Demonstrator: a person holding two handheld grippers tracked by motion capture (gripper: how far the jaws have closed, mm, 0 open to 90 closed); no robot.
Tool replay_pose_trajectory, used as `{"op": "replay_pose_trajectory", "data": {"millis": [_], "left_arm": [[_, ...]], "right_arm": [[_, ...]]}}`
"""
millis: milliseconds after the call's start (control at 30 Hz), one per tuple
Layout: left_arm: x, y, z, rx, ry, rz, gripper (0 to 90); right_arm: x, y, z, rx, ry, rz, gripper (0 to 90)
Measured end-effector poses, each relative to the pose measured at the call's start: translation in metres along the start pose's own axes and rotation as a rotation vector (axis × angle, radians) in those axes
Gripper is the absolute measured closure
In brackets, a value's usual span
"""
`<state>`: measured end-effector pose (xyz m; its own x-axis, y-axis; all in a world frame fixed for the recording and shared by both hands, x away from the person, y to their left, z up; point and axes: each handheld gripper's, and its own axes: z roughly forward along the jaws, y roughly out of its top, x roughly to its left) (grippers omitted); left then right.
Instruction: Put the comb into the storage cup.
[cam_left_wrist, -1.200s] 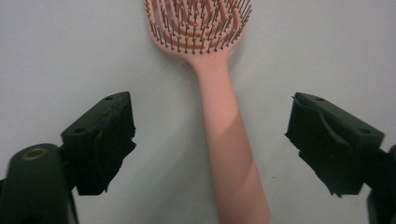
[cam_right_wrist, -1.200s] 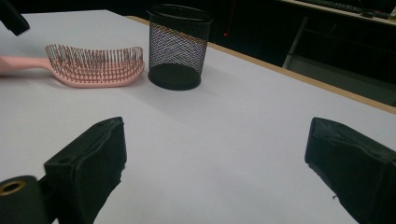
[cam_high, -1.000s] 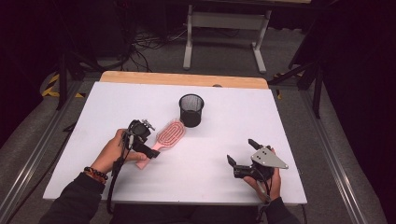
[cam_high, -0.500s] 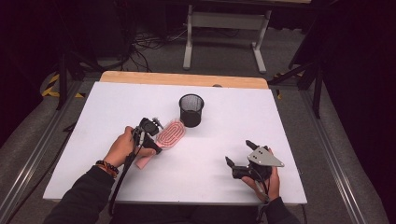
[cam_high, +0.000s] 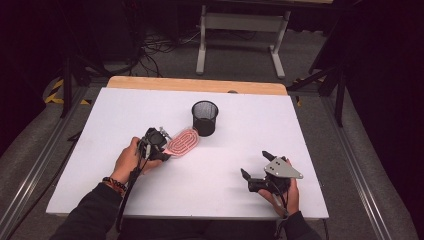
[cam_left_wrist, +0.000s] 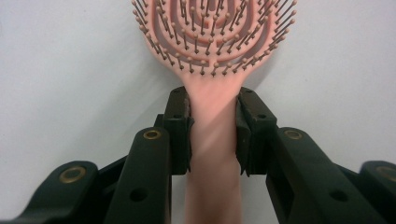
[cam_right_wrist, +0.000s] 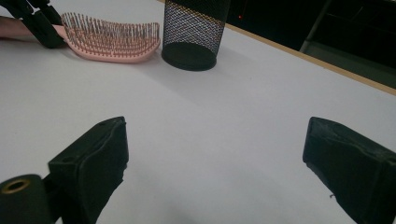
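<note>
In the high view the left gripper clamps the handle of the pink brush, which lies mid-desk, its head just beside the mesh cup. The right gripper rests near the desk's front right corner.

In the left gripper view the jaws, having just closed, pinch the brush handle.

In the right gripper view the jaws stand wide apart over bare desk.

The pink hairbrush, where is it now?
In the high view, the hairbrush lies left of centre on the table, just beside the black mesh cup, its handle clamped in the left tongs.
</note>
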<state>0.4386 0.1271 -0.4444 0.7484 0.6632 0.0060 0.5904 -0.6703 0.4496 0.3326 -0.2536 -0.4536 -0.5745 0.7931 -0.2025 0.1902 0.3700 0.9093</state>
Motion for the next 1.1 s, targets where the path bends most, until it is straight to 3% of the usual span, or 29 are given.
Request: {"op": "replay_pose_trajectory", "data": {"millis": [200,333,367,433,567,833,1100], "left_arm": [[-0.003,-0.016,-0.008,-0.123,0.019,-0.025,69.2],[-0.005,-0.021,-0.016,-0.177,0.046,-0.016,69.2],[-0.008,-0.023,-0.022,-0.220,0.054,-0.009,69.2],[-0.010,-0.025,-0.029,-0.256,0.067,-0.001,69.2],[-0.014,-0.028,-0.035,-0.295,0.091,0.020,69.2],[-0.019,-0.035,-0.047,-0.441,0.156,0.041,69.2],[-0.021,-0.038,-0.052,-0.534,0.168,0.047,69.2]], "right_arm": [[0.001,0.000,0.000,-0.001,0.002,-0.002,7.5],[0.001,0.000,0.000,-0.004,0.003,-0.004,7.5],[0.001,0.000,0.000,-0.007,0.002,-0.004,7.6],[0.001,0.000,-0.001,-0.007,0.000,-0.003,7.6],[0.001,0.000,-0.001,-0.008,-0.002,-0.004,7.5],[0.000,0.000,-0.001,-0.013,-0.013,0.002,7.5],[-0.001,0.000,-0.002,-0.021,-0.017,0.004,7.4]]}}
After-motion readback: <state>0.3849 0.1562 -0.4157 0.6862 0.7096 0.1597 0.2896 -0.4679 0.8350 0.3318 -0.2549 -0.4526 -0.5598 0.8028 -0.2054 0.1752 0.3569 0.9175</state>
